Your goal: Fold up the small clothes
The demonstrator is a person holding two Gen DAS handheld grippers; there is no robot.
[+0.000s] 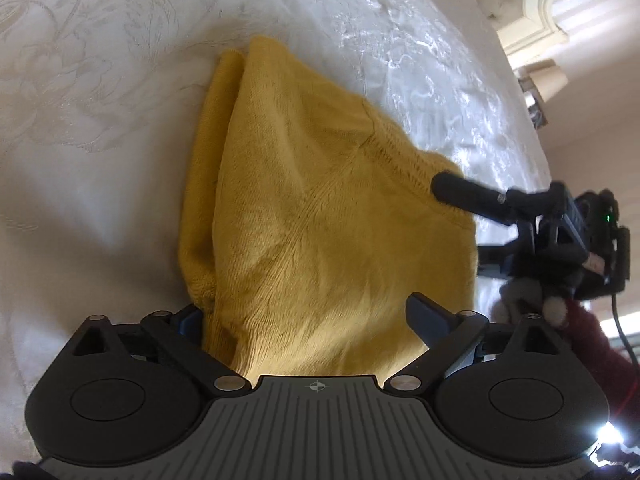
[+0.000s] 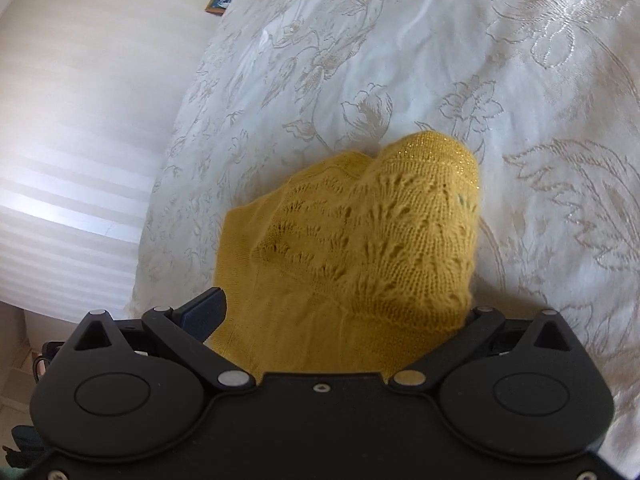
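- Cream bedspread with a woven flower pattern covers the bed; it fills the left side of the left wrist view.
- Yellow knitted garment lies bunched on the bedspread, at the centre of both views.
- Left gripper points down at the garment. Its fingers stand wide apart. The knit lies between them and covers most of the left finger; the right finger is clear of the fabric.
- Right gripper enters the left wrist view from the right, with one finger tip resting at the garment's right edge.
- Person's hand in a dark red sleeve holds that gripper.
- In the right wrist view, the right gripper's fingers are spread wide. The garment's lace-pattern part lies between them and hides the right finger.
- Whether either gripper presses on the fabric cannot be told.
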